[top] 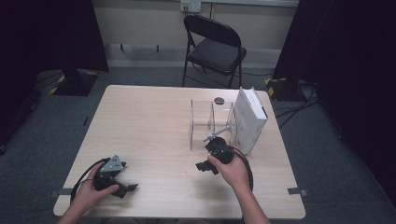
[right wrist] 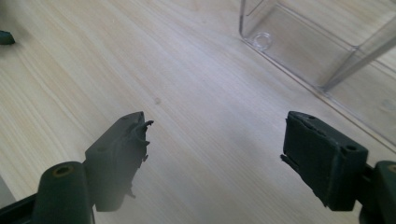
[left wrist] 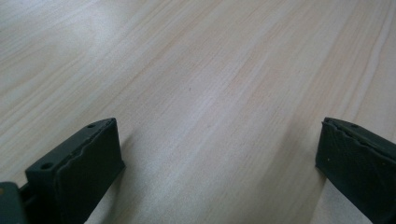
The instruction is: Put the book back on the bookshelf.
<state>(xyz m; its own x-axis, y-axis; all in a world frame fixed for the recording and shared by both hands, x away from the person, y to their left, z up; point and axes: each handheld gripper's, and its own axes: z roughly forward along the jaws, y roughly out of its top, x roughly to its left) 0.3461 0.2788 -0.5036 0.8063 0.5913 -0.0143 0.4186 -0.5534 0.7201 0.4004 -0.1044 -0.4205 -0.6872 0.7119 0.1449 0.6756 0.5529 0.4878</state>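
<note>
I see a dim room behind the wooden table.
Black folding chair, grey carpet, dark curtains, pale wall.

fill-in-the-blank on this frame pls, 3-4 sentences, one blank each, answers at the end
1. The white book stands upright against the ____ rack.
2. The left gripper has its fingers ____, with bare tabletop between them.
3. Beyond the far edge of the wooden table stands a black folding ____.
4. Of the two grippers, the ____ gripper is the one nearer the rack.

Missing words: clear; open; chair; right
</note>
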